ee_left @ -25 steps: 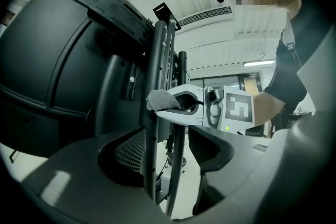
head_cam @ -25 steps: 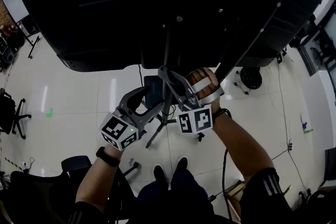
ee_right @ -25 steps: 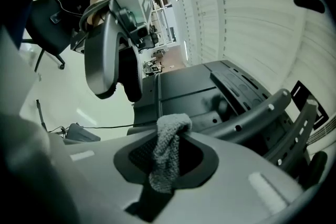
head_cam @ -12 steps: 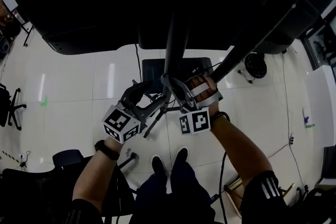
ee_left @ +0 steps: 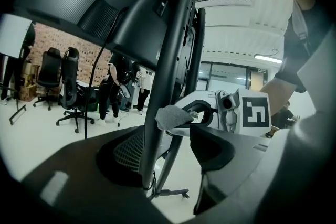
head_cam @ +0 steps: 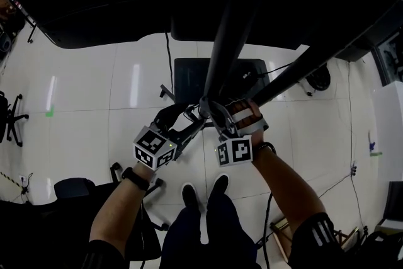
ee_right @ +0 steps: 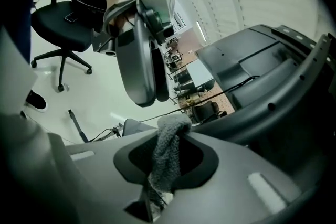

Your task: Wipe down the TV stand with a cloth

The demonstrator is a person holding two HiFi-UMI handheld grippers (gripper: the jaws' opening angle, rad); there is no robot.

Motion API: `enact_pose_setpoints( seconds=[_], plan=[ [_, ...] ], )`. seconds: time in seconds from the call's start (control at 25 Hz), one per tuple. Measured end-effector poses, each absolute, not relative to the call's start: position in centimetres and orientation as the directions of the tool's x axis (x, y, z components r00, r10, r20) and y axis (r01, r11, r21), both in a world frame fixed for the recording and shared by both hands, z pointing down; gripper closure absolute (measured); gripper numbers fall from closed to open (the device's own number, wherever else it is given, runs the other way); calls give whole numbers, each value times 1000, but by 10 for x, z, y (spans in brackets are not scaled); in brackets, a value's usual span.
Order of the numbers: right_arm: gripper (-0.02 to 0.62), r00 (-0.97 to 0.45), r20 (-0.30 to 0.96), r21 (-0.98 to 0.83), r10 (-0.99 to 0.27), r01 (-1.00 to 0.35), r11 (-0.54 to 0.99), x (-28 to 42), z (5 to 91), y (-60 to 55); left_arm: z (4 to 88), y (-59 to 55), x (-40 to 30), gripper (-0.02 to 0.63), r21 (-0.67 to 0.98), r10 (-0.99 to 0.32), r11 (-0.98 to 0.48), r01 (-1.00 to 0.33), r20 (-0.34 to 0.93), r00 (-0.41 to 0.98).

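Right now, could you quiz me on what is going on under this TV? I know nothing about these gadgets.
1. True or false: the right gripper is shut on a grey cloth.
2. What does the cloth press against? A) the stand's pole B) the floor C) an office chair
3. Fill in: the left gripper has its jaws ____, with nothing clamped.

Key: 1 true; 2 A; 3 apart.
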State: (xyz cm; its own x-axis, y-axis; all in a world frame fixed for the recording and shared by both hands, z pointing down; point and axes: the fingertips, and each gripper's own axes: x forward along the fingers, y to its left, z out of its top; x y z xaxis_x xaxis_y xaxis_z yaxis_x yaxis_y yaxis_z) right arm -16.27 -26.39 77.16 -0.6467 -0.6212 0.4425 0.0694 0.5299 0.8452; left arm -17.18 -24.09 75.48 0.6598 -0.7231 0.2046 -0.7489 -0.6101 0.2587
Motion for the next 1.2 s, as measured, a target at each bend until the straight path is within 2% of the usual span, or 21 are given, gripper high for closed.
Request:
enact_pose_setpoints(
  seconds=[0.32, 0.72, 1.0, 1.2],
  plan=[
    [538, -607, 521, 794, -600, 87, 601, -156, 861, -267, 833, -245, -167, 311, 302, -718, -578, -759, 254, 648],
    [540, -565, 602, 739, -564, 126, 662, -156, 930, -267, 881, -260, -156, 307, 355, -713, -542, -762, 285, 640],
    [540, -529, 645, 707, -552, 136, 694, -157, 951, -268, 887, -256, -152, 307, 354, -698, -545, -760, 310, 645],
    [535, -595, 600, 694, -535, 53, 718, -154, 917, -260, 872, -248, -151, 305, 346, -697, -555, -756, 302, 650]
  ],
)
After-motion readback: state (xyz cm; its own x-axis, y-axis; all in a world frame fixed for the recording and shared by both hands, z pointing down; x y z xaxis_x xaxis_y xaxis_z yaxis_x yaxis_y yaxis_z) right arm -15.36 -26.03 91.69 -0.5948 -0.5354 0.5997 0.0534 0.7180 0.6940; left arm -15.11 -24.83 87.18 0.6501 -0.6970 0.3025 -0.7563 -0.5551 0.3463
